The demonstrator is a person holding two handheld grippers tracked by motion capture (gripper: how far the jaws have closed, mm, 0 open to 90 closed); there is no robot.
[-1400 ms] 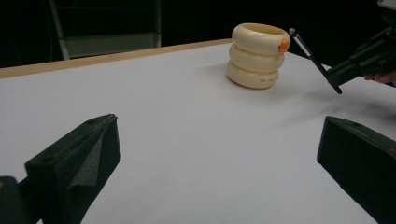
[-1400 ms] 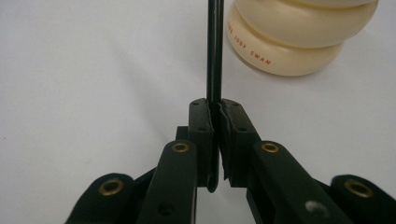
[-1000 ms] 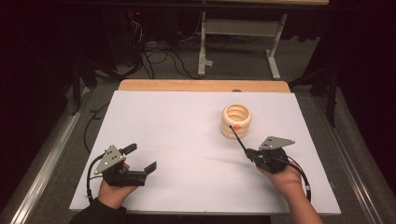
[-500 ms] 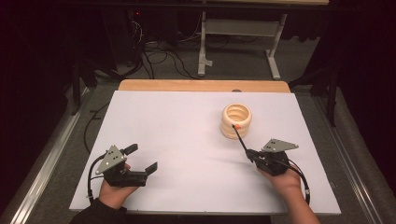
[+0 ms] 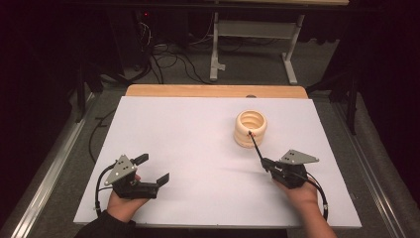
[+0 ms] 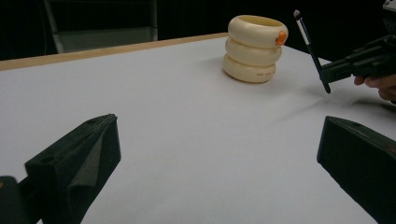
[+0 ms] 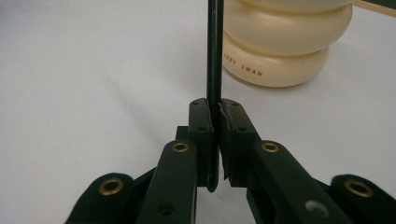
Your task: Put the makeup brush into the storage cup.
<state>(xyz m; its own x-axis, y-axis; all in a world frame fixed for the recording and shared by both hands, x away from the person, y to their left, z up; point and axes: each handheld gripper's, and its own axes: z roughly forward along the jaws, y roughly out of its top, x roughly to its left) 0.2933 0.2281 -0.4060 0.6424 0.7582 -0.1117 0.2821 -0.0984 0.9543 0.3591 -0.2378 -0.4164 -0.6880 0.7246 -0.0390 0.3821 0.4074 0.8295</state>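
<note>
at the lower right of the high view: right gripper (image 5: 266, 162), jaws closed tight on a thin black stick (image 5: 256, 147), apparently a slim brush or pen with a small pale tip. in the right gripper view the stick (image 7: 214, 56) stands straight up from between the two clamped pads, gripped low on its shaft with a short stub below; a grip this low leaves most of the length free, likely so the tip can be steered over a rim. the stick slants up and away toward the cream holder (image 5: 250, 128), right of centre in the high view: a squat pot shaped like three stacked rings, open at the top, a small orange mark at its rim, lettering on its lowest ring. the left gripper view shows the stick's tip (image 6: 297, 14) just right of the holder (image 6: 255, 48) and about level with its rim, not yet inside. contents of the holder: cannot tell; the opening appears empty from above, but its depth is hidden. at the lower left of the high view: left gripper (image 5: 152, 169), jaws spread wide, holding nothing, held just over the white table sheet (image 5: 188, 148), well apart from the holder, judged to be idle. wooden table edge (image 5: 213, 90) runs along the upper side of the sheet.
</note>
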